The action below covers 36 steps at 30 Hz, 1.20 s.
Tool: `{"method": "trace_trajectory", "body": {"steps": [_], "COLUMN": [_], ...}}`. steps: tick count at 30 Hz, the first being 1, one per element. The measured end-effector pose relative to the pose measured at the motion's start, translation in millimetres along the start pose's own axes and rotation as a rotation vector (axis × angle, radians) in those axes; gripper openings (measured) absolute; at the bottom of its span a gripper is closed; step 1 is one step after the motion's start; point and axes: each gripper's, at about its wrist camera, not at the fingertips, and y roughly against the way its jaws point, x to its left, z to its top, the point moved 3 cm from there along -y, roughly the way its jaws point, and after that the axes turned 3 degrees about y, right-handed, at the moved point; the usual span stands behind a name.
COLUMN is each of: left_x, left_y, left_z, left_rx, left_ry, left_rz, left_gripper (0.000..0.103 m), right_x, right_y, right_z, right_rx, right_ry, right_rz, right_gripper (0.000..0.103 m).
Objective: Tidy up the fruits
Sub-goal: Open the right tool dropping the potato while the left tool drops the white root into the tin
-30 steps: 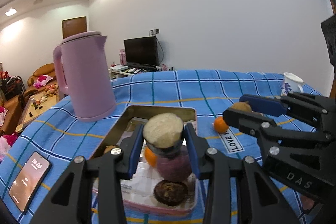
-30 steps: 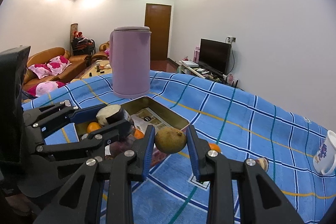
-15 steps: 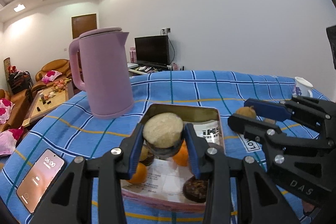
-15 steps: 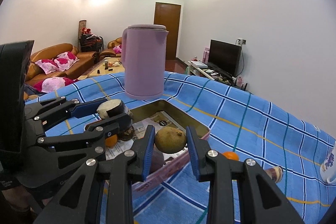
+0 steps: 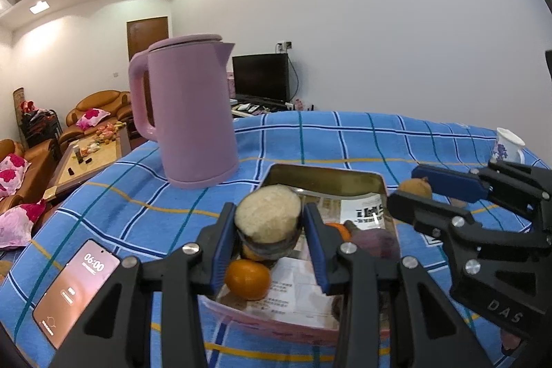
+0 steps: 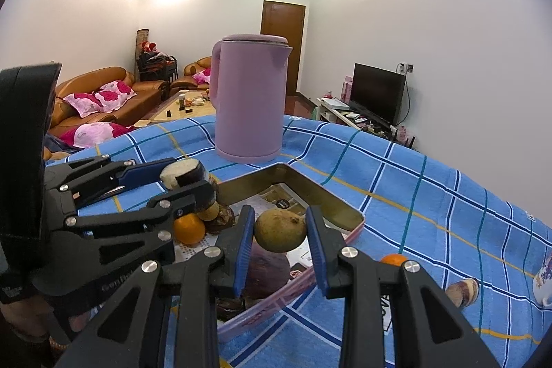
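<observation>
While both grippers hang over the tin tray (image 6: 339, 208) on the blue checked cloth (image 6: 431, 195), each has a piece of produce pinched between its blue pads: the left gripper (image 5: 269, 225) is clenched on a cut chunk with a pale face and dark skin (image 5: 267, 218), and the right gripper (image 6: 280, 231) is clamped on a brownish-green round fruit (image 6: 280, 230). The tray already holds an orange (image 5: 247, 278), a purple fruit (image 6: 265, 266) and some darker pieces on its paper lining, so the step in hand looks like setting these two loads down inside it. To do that well, each gripper should be lowered until its load is close to the paper before the jaws let go, since the round fruit would likely roll and could hop the low rim if dropped. Aim for bare paper toward the far corner, not onto the orange or the purple fruit. The two grippers sit near each other, so releasing one at a time avoids a knock. Left on the cloth outside the tray are a small orange (image 6: 393, 259) and another cut piece (image 6: 462, 291), near a white cup (image 5: 507, 145); a pink kettle (image 6: 250, 99) stands just behind the tray.
</observation>
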Motion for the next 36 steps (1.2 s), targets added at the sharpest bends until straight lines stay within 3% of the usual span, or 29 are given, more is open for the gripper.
{"method": "trace_trajectory", "body": {"steps": [7,36], "left_x": [17.0,27.0], "left_y": [-3.4,-20.6], "left_z": [-0.1,-13.7], "left_rx": [0.012,0.079], "left_ry": [0.018,0.012], "left_rz": [0.02,0.005], "left_gripper": [0.041,0.041], "right_x": [4.7,37.4], "right_y": [-6.5,-35.7], "right_z": [-0.7,-9.5], "right_rx": [0.01,0.071], "right_ry": [-0.001,0.057], "right_rz": [0.014,0.088], "right_gripper": [0.032,0.033]}}
